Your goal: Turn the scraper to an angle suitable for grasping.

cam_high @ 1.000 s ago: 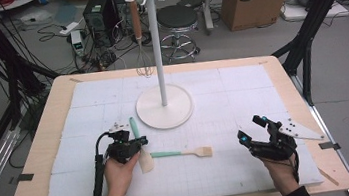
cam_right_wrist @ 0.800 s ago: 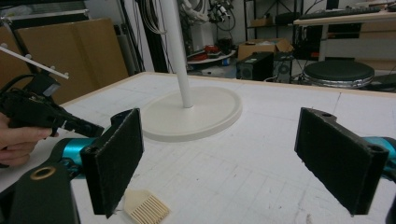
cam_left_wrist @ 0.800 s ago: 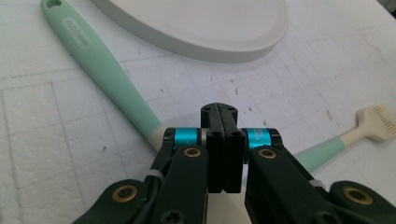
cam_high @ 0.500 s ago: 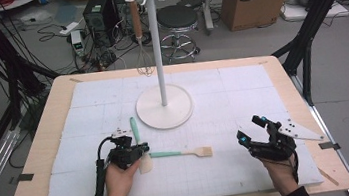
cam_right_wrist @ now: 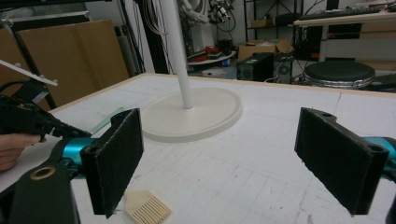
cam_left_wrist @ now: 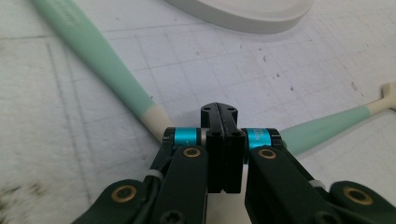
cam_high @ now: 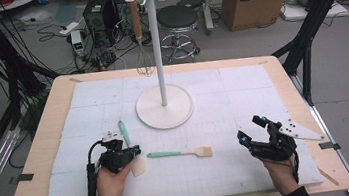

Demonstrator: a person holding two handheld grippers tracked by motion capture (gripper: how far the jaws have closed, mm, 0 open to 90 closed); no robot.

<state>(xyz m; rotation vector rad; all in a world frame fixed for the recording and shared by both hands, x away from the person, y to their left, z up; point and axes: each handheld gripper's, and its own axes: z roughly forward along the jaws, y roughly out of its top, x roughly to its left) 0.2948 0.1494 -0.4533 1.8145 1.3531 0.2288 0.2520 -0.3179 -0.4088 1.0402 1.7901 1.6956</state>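
left claw: black jaws, cyan bands, brass-coloured rivets
right claw: black padded jaws, grey three-cornered plate
sleeves: dark cuffs

Left hand-held gripper shifts toward the near spatula

The left hand-held gripper — jaws pressed together with nothing between them — has moved slightly rightward and nearer the person along the tabletop, its tip now at the pale blade end of the mint-handled spatula.
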